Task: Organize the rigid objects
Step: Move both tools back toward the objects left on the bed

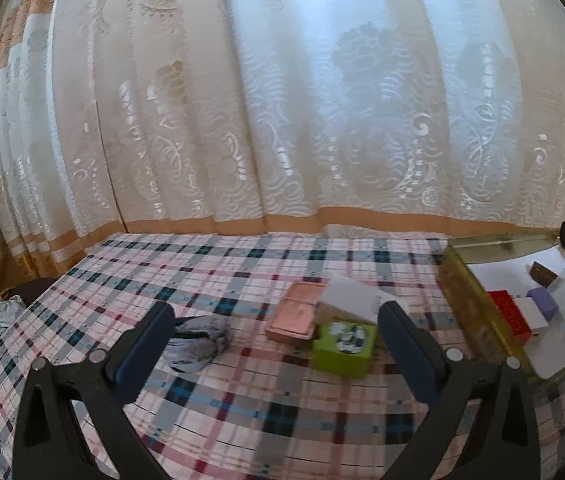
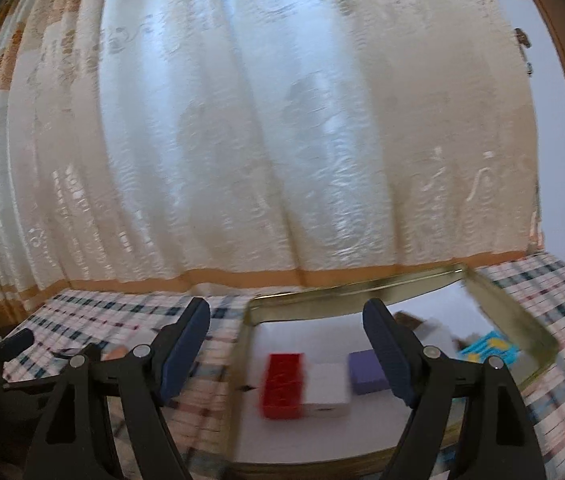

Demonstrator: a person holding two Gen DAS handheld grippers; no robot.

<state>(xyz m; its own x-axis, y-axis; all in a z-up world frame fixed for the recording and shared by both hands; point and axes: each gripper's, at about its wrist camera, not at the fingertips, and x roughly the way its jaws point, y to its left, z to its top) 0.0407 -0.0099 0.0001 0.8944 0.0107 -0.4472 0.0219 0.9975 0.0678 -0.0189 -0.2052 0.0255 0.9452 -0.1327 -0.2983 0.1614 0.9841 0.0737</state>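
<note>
While both grippers hover empty, jaws wide: left gripper (image 1: 276, 334), right gripper (image 2: 286, 346) | red box (image 2: 282, 384) abuts white box (image 2: 328, 388) in gold tray (image 2: 514, 312), 6 o'clock | left wrist alone shows green box (image 1: 344, 344), pink case (image 1: 296, 314) at 3 o'clock | plaid cloth (image 1: 210, 412), curtain (image 1: 282, 100) at 12 o'clock

The left black two-finger gripper with blue pads (image 1: 276, 342) points slightly downward, jaws spread wide, nothing between the pads. The right black two-finger gripper with blue pads (image 2: 286, 346) is likewise wide open and apparently empty, though motion blur limits certainty.
</note>
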